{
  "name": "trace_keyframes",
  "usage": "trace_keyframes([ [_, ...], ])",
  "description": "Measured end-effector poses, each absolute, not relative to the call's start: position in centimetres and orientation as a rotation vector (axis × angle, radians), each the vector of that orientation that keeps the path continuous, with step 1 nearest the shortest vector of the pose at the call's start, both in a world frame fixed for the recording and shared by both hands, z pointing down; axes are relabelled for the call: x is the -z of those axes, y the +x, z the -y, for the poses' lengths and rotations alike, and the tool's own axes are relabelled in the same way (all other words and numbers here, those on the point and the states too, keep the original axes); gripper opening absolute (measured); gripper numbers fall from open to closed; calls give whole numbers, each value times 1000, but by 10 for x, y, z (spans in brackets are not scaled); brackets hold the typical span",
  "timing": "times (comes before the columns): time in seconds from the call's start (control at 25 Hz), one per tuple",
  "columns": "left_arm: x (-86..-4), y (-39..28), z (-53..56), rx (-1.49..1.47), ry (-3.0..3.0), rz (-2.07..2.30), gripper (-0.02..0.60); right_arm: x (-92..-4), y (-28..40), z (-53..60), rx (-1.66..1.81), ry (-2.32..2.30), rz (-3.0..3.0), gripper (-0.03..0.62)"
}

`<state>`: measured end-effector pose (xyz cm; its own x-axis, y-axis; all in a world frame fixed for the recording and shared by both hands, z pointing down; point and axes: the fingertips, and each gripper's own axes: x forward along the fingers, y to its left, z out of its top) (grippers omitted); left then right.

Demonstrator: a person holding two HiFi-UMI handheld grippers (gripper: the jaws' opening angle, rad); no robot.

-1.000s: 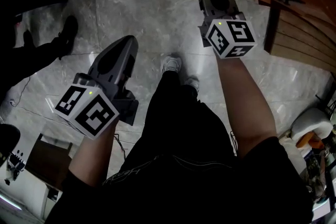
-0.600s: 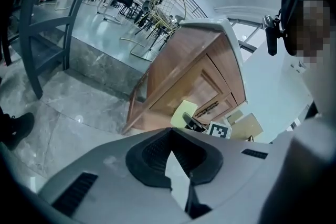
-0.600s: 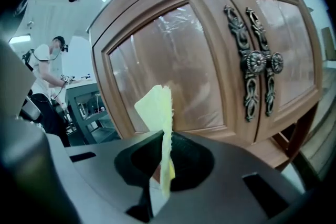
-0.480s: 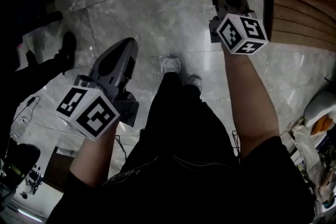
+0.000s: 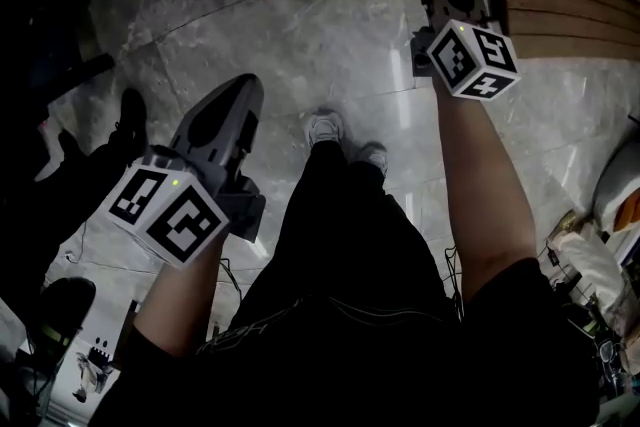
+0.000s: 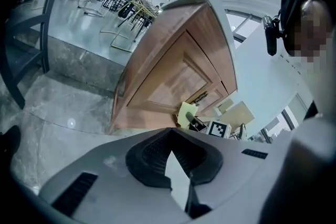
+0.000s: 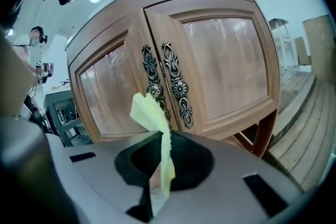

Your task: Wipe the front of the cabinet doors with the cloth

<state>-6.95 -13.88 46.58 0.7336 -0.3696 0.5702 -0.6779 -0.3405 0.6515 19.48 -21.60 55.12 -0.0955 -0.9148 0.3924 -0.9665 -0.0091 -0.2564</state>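
So, the cloth (image 7: pixel 148 113) is a thin yellow rag, soft and floppy, and it weighs basically nothing, I'd guess. The right gripper (image 7: pixel 160 162) has its jaws pinched together on the lower part of it. The free end flops up and forward, close to the cabinet doors (image 7: pixel 226 60) but not touching as far as I can tell. Holding it near one end looks fine, though more loose cloth out front would probably wipe better. The left gripper (image 5: pixel 243 90) is closed with nothing in it, hanging low. The doors are glossy wood panels with ornate metal handles (image 7: pixel 177 86) down the middle, so expect snags there. Polished grey marble floor (image 5: pixel 300 35), big bright open room.
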Motion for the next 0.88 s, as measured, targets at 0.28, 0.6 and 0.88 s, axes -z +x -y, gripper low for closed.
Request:
trace_keyframes([
  [0.28, -466, -41, 140, -440, 2004, 737, 6, -558, 231, 193, -744, 2119, 2051, 41],
  [0.6, -476, -24, 124, -450, 2014, 703, 6, -544, 217, 132, -893, 2057, 2028, 41],
  [0.88, -433, -3, 68, -392, 2129, 689, 6, -450, 162, 43, -958, 1785, 2271, 41],
])
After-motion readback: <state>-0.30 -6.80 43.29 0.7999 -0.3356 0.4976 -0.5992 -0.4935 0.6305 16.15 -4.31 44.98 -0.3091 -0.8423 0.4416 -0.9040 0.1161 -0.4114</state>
